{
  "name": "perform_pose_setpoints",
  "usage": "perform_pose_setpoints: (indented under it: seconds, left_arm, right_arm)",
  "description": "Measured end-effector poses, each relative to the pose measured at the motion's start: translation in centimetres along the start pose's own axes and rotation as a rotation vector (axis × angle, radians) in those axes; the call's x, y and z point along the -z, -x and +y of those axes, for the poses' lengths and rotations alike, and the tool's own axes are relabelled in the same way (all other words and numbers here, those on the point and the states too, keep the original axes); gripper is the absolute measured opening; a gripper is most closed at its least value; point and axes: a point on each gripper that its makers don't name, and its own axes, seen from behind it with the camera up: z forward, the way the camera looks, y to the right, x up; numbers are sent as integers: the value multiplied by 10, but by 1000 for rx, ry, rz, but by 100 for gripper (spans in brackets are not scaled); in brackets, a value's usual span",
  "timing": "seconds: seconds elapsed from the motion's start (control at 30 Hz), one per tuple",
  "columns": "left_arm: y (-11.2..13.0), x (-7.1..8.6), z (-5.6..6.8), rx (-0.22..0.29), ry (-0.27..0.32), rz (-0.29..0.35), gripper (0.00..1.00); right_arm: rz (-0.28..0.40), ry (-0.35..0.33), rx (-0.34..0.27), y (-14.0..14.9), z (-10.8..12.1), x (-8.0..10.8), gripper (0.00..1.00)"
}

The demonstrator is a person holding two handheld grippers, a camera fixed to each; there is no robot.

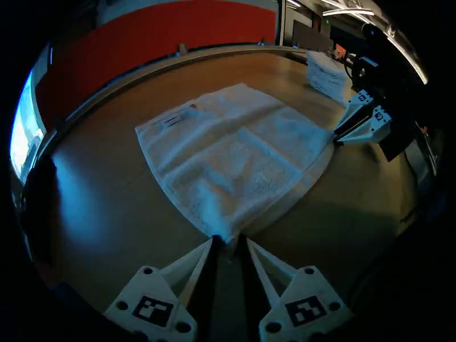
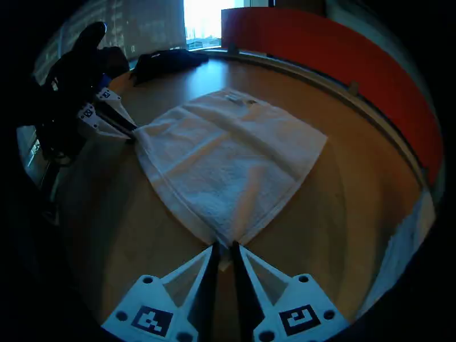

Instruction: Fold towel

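Pinching a towel (image 1: pixel 233 154) corner with left gripper (image 1: pixel 229 245), fingers nearly together. Pinching the neighbouring corner with right gripper (image 2: pixel 225 253), equally narrow. Lying flat ahead of both on the table (image 1: pixel 114 216), a folded stack (image 1: pixel 326 74) beyond.

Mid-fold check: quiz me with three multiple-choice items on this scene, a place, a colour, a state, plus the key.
1. The left claw grips the towel at: A a corner; B mid-edge; C its centre.
2. The panel behind the table is: A blue; B red; C green.
3. The right claw is: A wide open; B shut on a towel corner; C holding a cup.
Key: 1 A, the corner sits inside its grip; 2 B, it shows red; 3 B, it pinches the near corner.
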Motion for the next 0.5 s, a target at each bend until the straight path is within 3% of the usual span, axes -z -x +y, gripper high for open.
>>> perform_pose_setpoints:
  seconds: [0.27,0.5]
  left_arm:
    - [-7,5,-2,36,-16,3,17]
    - [-20,24,-5,83,-19,18,17]
  right_arm:
    - [19,5,6,-7,-3,4,16]
    - [57,17,0,-24,-4,18,16]
